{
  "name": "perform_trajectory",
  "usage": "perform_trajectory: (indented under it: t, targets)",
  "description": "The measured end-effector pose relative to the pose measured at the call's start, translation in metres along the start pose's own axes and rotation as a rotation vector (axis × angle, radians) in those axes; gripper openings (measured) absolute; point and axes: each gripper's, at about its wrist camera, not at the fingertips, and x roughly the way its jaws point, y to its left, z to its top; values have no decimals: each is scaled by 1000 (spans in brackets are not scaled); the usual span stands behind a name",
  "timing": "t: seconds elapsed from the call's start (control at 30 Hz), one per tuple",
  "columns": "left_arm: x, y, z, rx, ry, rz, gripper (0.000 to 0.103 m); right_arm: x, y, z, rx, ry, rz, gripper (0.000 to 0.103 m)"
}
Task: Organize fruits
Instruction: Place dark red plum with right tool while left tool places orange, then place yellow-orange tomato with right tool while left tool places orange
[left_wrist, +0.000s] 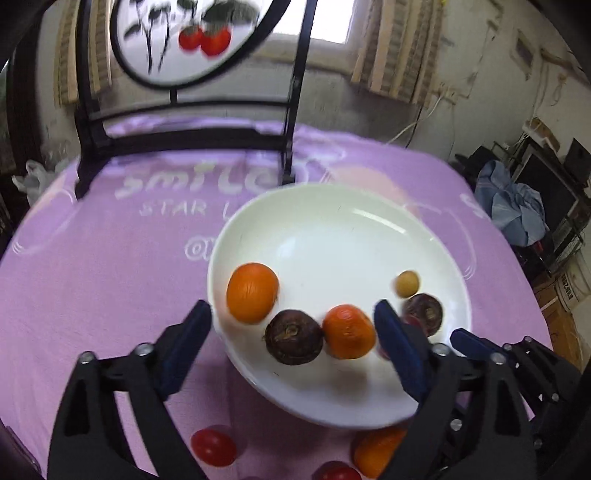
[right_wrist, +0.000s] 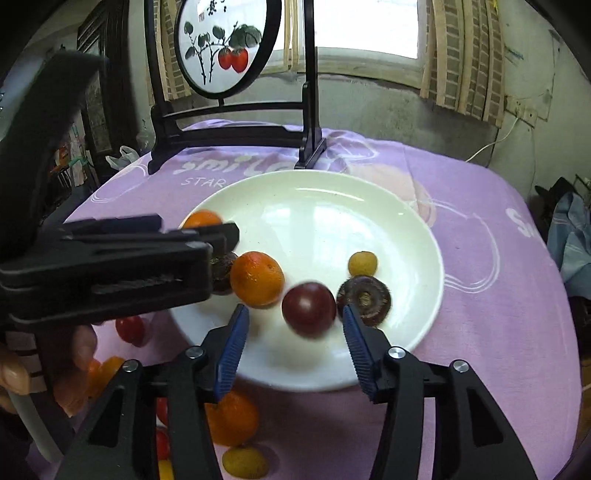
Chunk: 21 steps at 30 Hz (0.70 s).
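Note:
A white plate (left_wrist: 332, 221) sits on the purple cloth. It holds two oranges (left_wrist: 252, 291) (left_wrist: 347, 332), two dark brown fruits (left_wrist: 293, 338) (left_wrist: 423, 312) and a small yellow fruit (left_wrist: 407, 283). My left gripper (left_wrist: 291, 308) is open wide over the plate's near rim, its pads touching nothing. My right gripper (right_wrist: 294, 312) is open too, and a blurred dark red fruit (right_wrist: 308, 308) lies between its fingers, clear of both pads. The left gripper (right_wrist: 199, 230) reaches in from the left in the right wrist view.
Loose fruit lies in front of the plate: a red tomato (left_wrist: 213, 446), an orange (right_wrist: 231, 417), a yellow fruit (right_wrist: 245, 461). A black stand with a round painted screen (right_wrist: 227, 44) stands behind the plate. A hand (right_wrist: 14, 373) shows at lower left.

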Motion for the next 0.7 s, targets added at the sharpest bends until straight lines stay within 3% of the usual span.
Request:
perform_trajectory:
  t: [0.3,0.57,0.7]
  targets:
    - [-74,-8,-36,0,-140,-44,94,-51,-2,-34,26,-30,24,61]
    - [-95,-3,-93,20,-32,-98,95,-85,9,-79,23,-32,18,61]
    - [-103,8,-118,21,3,-72,95,-95,20,-103,6,-13,31,61]
